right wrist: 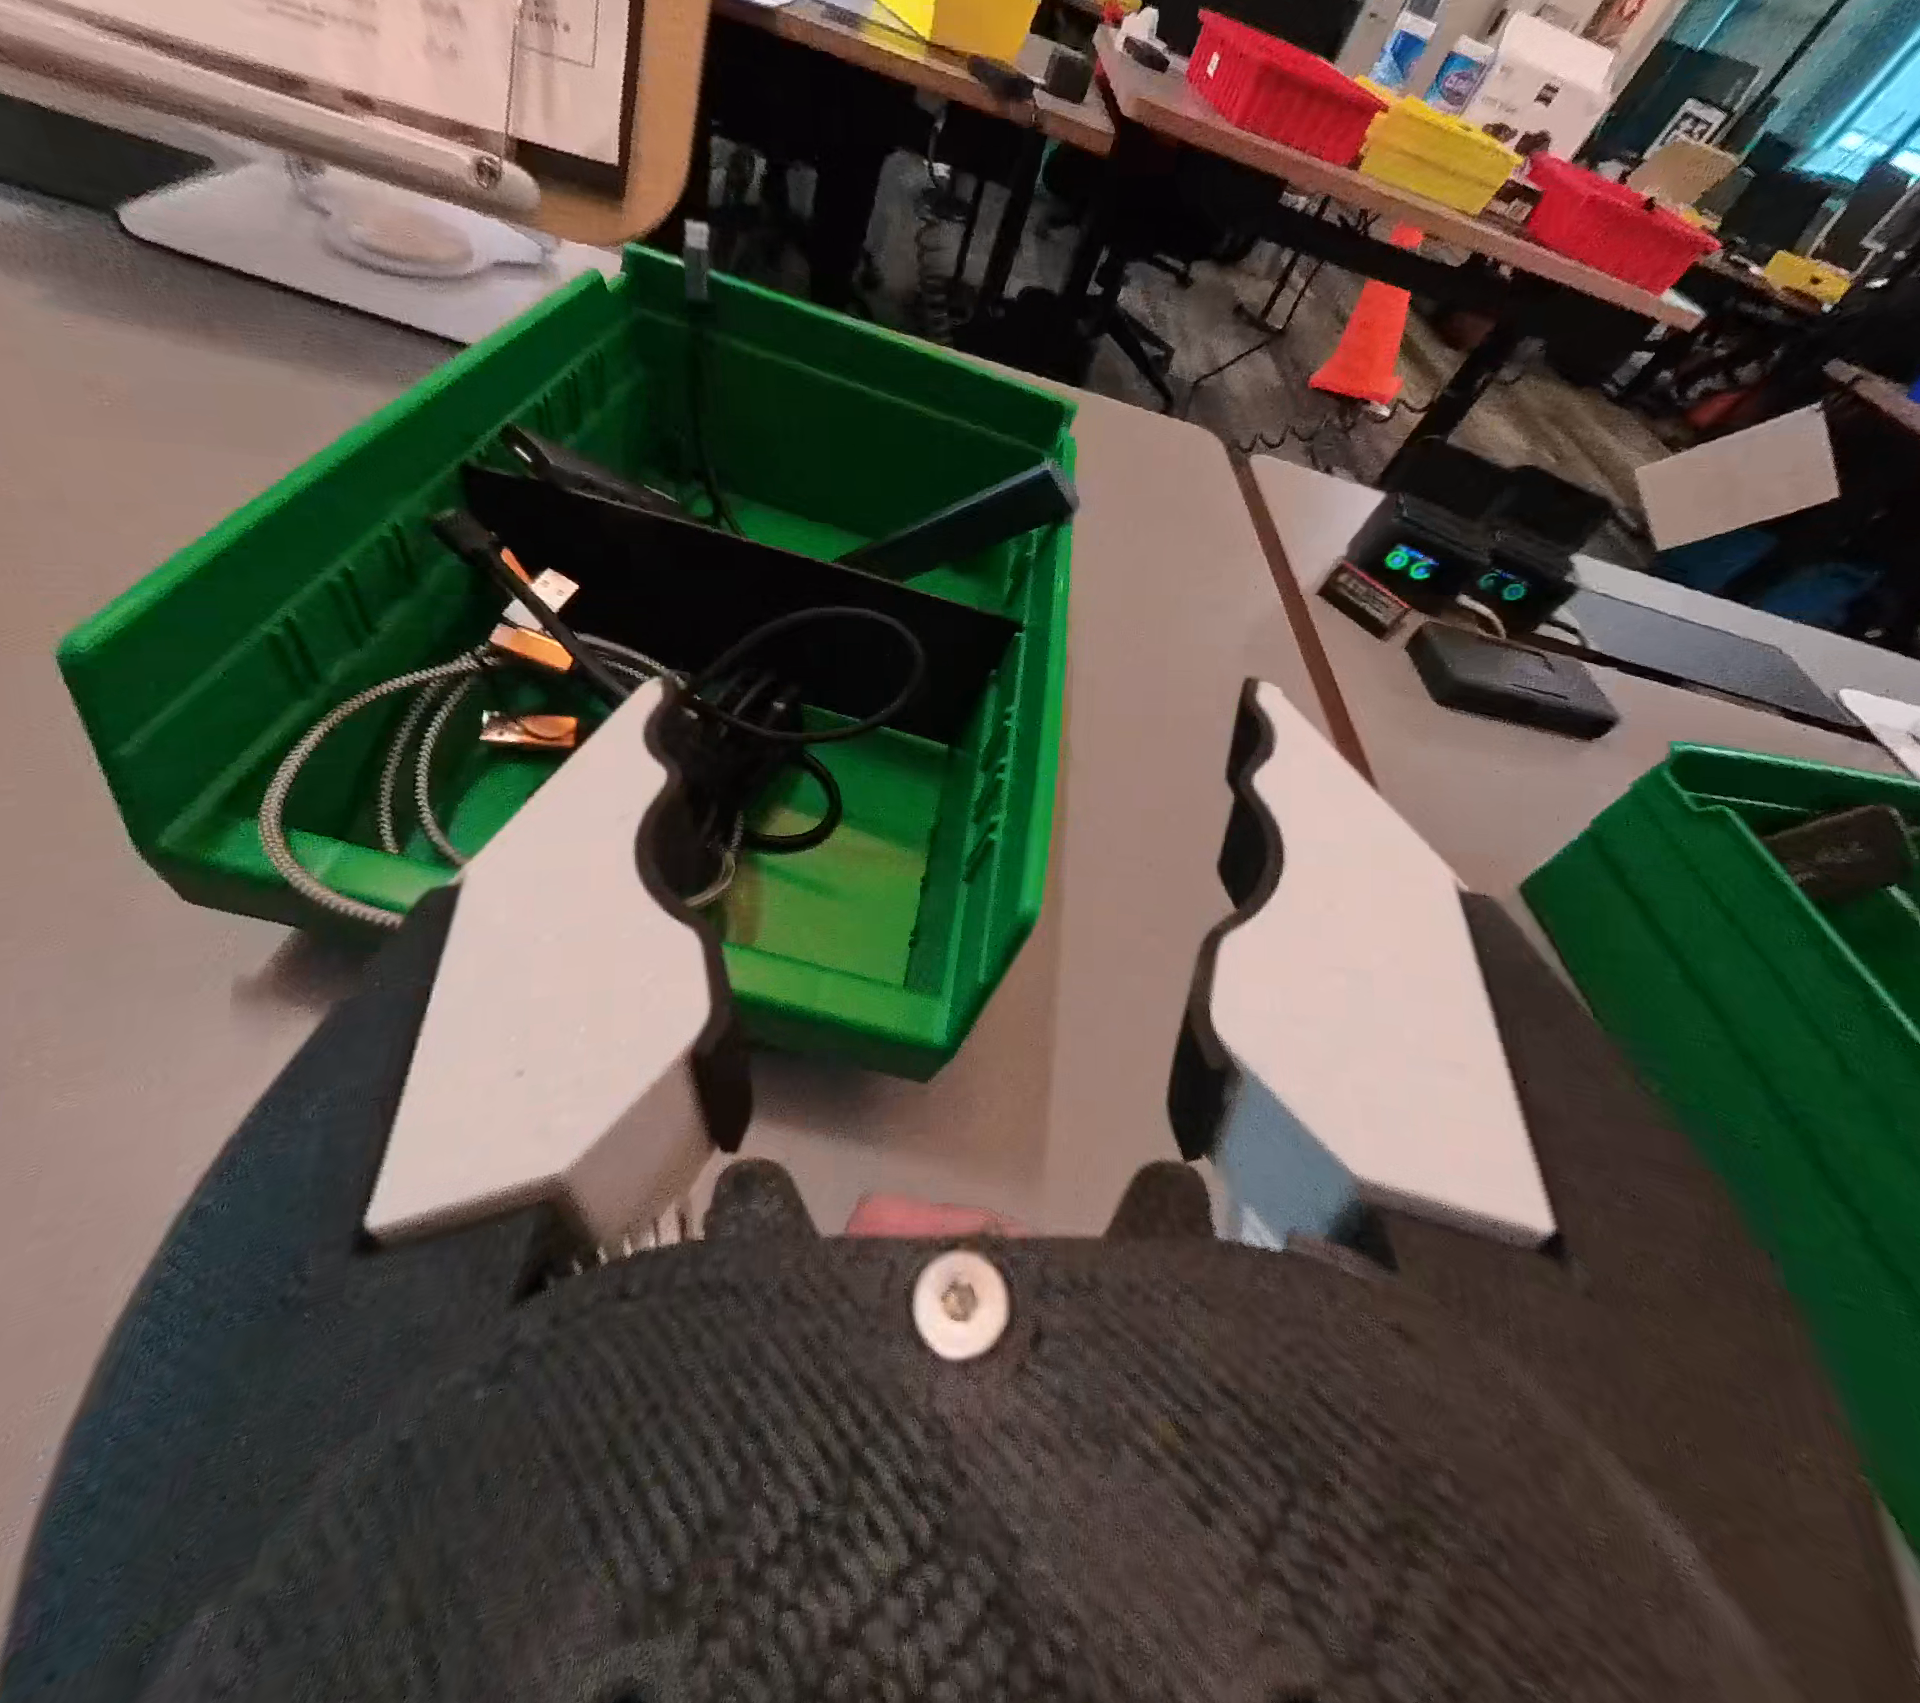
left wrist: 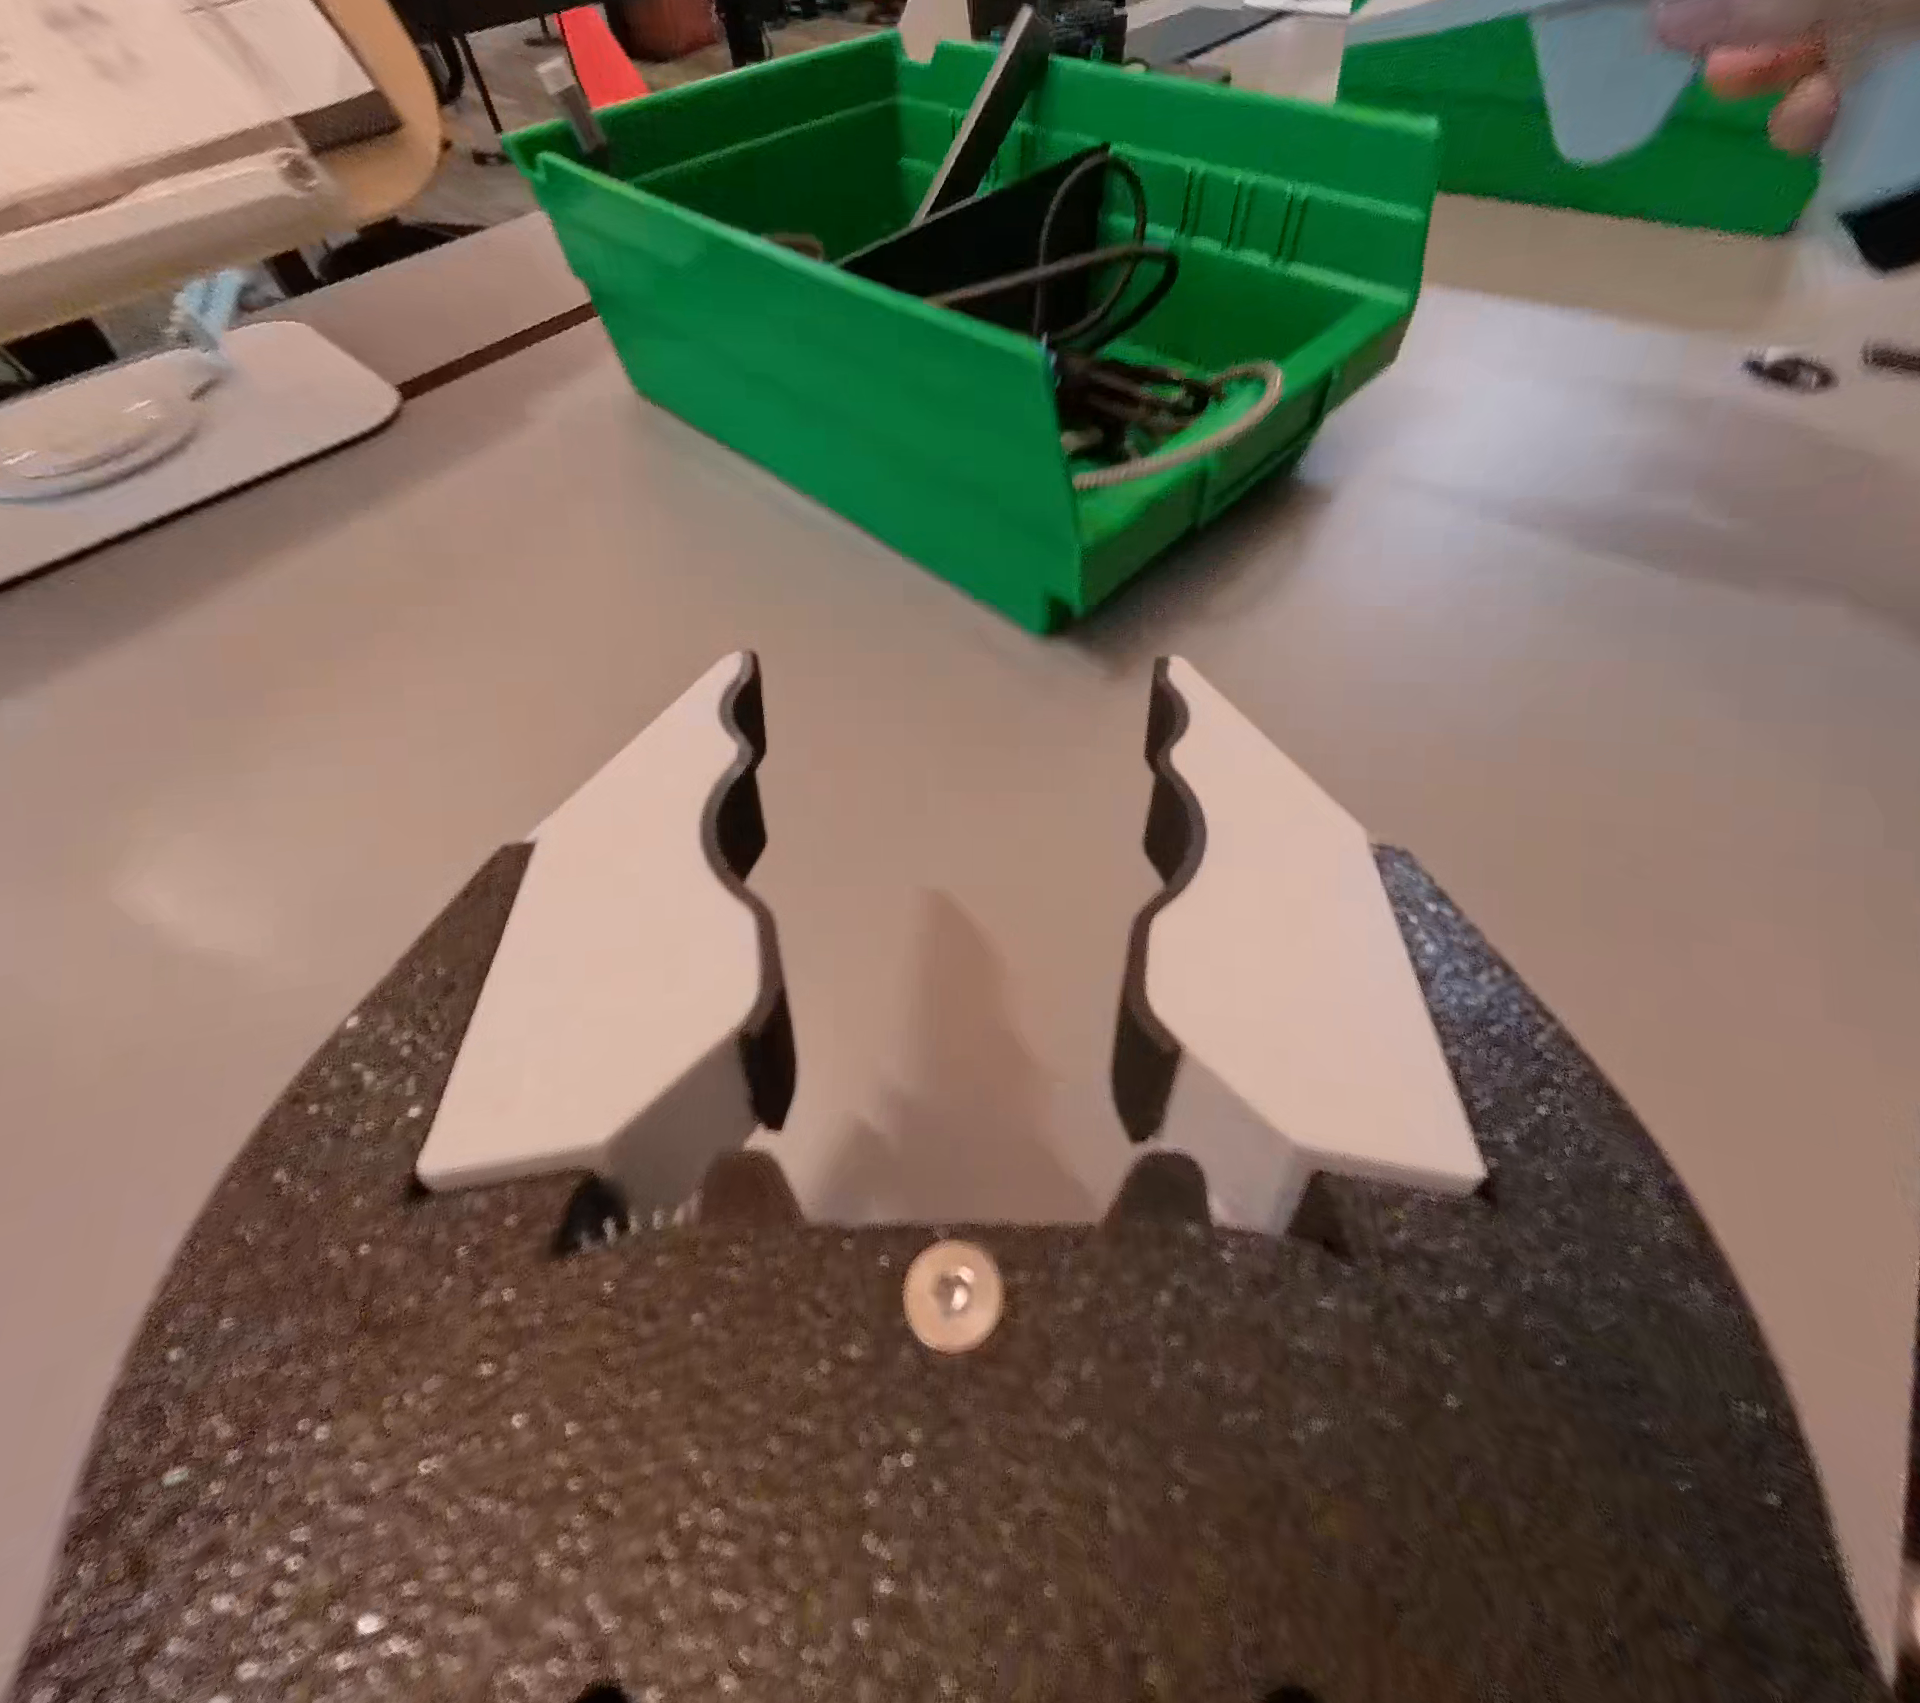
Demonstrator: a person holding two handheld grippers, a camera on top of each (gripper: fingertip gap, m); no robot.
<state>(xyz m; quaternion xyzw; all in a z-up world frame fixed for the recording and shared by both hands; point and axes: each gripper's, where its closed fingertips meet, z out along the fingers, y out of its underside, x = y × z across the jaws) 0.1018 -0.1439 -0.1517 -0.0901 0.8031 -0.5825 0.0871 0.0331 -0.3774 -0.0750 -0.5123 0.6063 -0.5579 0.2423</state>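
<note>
Above the grey table (left wrist: 1455, 614), left gripper (left wrist: 956, 687) jaws spread wide, empty, right gripper (right wrist: 951, 708) likewise beside green bin (right wrist: 312, 614)

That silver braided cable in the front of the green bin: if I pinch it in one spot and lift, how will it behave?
The braided cable lies in loose loops, so it will probably droop and trail. Its loops sit against the black cable, so that may drag along. It looks light; the green bin likely stays put. Both the right gripper and left gripper are open and empty.

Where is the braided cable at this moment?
In the right wrist view, the braided cable lies in the green bin's left front corner, beside the black cables.
</note>
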